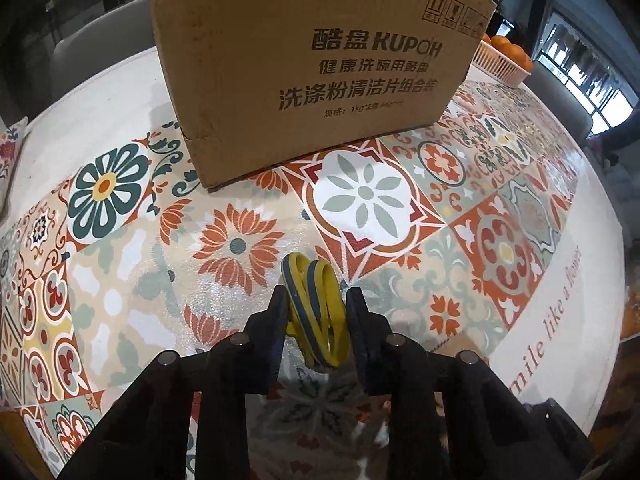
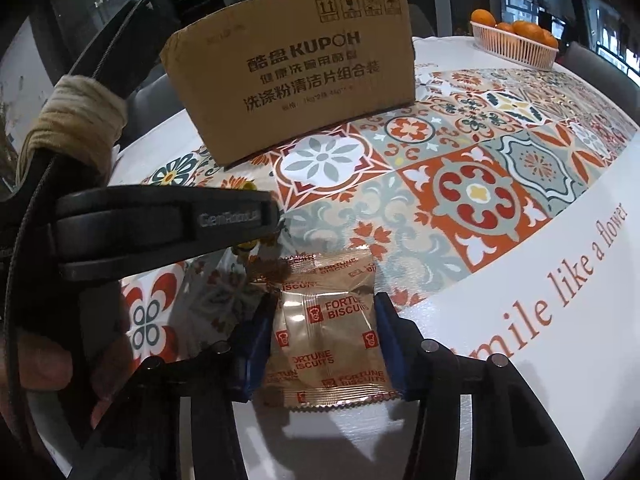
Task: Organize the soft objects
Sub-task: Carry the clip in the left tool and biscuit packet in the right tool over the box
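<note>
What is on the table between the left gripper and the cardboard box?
Nothing: in the left wrist view only bare patterned tablecloth lies between the left gripper, shut on rubber bands, and the box.

Left gripper (image 1: 316, 304), right gripper (image 2: 326, 320): both clamped

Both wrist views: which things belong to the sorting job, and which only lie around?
Job:
- yellow-and-blue rubber bands, in left gripper
- gold Fortune Biscuits packet, in right gripper
- brown cardboard box

Lying about:
- pale basket of oranges
- patterned tablecloth

Likely a home dining room — patterned tablecloth (image 1: 120, 200), basket of oranges (image 2: 516, 46).
</note>
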The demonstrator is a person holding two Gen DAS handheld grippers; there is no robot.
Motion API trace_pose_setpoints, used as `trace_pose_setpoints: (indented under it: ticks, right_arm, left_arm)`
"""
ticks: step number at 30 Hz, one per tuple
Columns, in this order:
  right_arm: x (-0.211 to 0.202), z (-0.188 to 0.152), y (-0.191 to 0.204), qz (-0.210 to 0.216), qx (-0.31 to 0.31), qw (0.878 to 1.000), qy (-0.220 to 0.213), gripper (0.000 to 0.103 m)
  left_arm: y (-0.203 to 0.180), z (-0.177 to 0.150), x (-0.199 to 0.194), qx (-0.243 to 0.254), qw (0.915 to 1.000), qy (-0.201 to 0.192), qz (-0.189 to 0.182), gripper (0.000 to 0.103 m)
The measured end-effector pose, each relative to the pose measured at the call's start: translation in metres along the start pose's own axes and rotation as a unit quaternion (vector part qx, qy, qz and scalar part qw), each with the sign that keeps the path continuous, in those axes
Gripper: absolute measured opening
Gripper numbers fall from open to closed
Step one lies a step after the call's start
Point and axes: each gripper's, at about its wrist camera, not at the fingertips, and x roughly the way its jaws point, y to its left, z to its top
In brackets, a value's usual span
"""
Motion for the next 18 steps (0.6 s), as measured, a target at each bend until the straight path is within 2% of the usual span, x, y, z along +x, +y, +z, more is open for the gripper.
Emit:
trace_pose_setpoints:
  ticks: [6, 10, 18]
  right_arm:
    - [-0.008, 0.0, 0.002, 0.002, -0.016, 1.0, -0.02, 0.047]
    - [-0.012, 0.0, 0.003, 0.0, -0.037, 0.999, -0.031, 0.047]
    - [-0.031, 0.004, 0.001, -0.005, -0.062, 0.997, -0.046, 0.047]
  left_arm:
    - [0.003, -0.005, -0.013, 0.011, 0.9998, -0.014, -0.003, 0.028]
    - [0.006, -0.01, -0.027, 0.025, 0.9991, -0.032, 0.013, 0.028]
    - [0.012, -0.019, -0.054, 0.002, 0.9988, -0.049, 0.004, 0.028]
